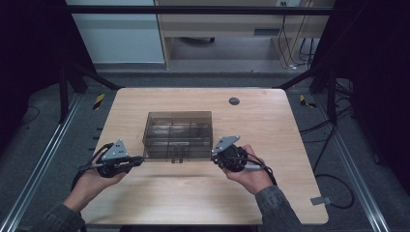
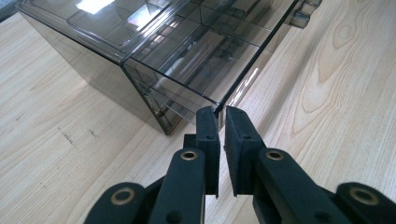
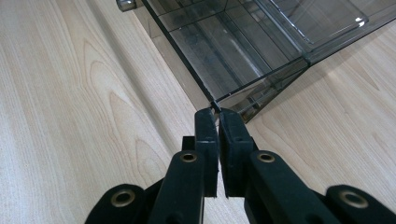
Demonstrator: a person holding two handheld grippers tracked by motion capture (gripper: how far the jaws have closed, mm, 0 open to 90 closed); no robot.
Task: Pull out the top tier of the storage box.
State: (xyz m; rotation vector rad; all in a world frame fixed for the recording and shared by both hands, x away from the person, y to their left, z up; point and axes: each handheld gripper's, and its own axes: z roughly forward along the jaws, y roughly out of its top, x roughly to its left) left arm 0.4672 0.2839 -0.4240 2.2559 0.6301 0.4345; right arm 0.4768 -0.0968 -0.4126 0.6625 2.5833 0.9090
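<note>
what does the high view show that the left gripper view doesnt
High view alone: the whole wooden table, the dark round cap near its far edge, both hands, the right gripper at the box's near right corner, and the floor beyond.

Left gripper view alone: the left gripper up close, jaws nearly shut at the lid's corner edge.

Both: the smoky clear plastic box with inner dividers, on the table.

Smoky transparent compartment box [image 1: 178,135], lid closed, upright at wooden table centre, latches toward person.
</note>
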